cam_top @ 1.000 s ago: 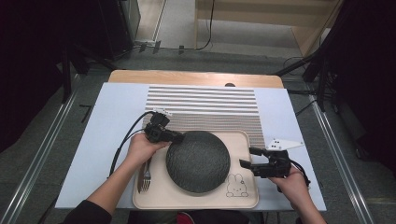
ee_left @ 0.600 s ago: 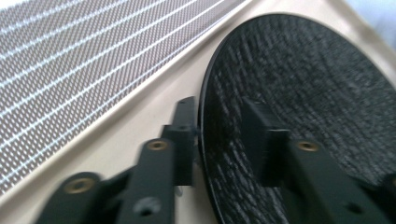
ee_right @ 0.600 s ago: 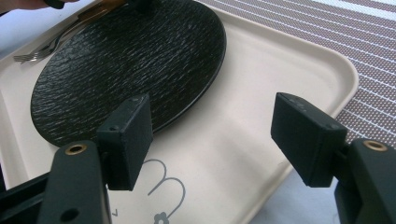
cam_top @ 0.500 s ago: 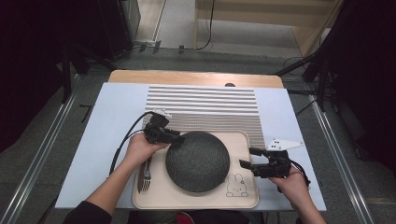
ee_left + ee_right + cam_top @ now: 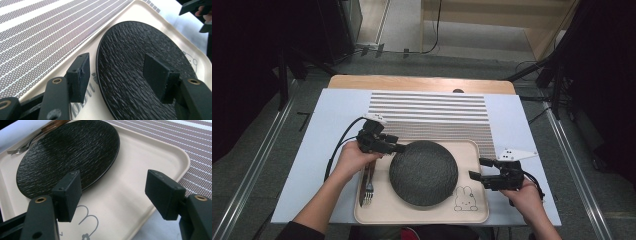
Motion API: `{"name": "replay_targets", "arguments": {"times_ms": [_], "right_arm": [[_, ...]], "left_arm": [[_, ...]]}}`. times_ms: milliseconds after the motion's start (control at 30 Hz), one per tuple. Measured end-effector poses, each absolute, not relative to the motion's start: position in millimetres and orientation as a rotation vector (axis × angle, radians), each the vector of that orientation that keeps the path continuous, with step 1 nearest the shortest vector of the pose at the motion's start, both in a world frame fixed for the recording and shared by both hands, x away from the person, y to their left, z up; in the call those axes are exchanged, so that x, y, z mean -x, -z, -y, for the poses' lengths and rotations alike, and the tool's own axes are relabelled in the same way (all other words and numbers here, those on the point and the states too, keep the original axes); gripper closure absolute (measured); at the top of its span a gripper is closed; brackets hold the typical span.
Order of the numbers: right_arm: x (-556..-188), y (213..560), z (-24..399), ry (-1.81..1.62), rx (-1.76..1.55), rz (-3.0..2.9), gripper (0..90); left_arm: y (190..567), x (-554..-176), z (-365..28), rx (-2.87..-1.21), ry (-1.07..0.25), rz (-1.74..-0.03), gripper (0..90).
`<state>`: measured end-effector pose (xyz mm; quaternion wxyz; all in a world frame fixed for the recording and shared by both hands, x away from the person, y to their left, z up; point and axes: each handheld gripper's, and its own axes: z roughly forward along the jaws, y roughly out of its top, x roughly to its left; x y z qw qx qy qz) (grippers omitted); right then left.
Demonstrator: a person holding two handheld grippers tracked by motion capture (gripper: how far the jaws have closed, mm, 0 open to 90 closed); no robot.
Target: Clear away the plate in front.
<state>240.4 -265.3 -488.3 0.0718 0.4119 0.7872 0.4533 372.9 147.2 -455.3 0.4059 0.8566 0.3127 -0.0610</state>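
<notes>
Looking at the left gripper (image 5: 398, 148): its jaws stand wide apart and have just been opening; the rim of the black plate (image 5: 424, 172) lies between them, but the pads do not press on it.
Left pads: in the left gripper view, one pad (image 5: 80, 76) hangs over the tray beside the plate's rim, the other pad (image 5: 160, 76) hangs above the plate's rough top.
Left gripper, place: at the upper left edge of the plate, held by the left hand (image 5: 352, 159).
Right gripper (image 5: 476, 175): jaws wide apart, nothing between the pads except the bare tray below.
Right gripper, place: to the right of the plate, near it but apart, over the right edge of the tray; the right hand (image 5: 527, 196) holds it.
Plate: lies flat in the middle of the beige tray (image 5: 472, 150).
Fork (image 5: 368, 185): lies on the tray just left of the plate, under the left hand.
Rabbit drawing (image 5: 465, 199): on the tray, at the lower right of the plate.
Striped mat (image 5: 427, 107): behind the plate, under the far edge of the tray.
</notes>
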Motion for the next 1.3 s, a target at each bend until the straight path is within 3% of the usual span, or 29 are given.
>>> {"name": "replay_targets", "arguments": {"times_ms": [600,1300], "right_arm": [[-241,488,266,-1.364,-1.24,-2.363,28.4],[-241,488,267,-1.361,-1.243,-2.36,28.4]], "left_arm": [[446,-353,-186,-2.121,0.084,-0.781,32.6],[447,-332,-215,-2.121,0.07,-0.808,32.5]]}}
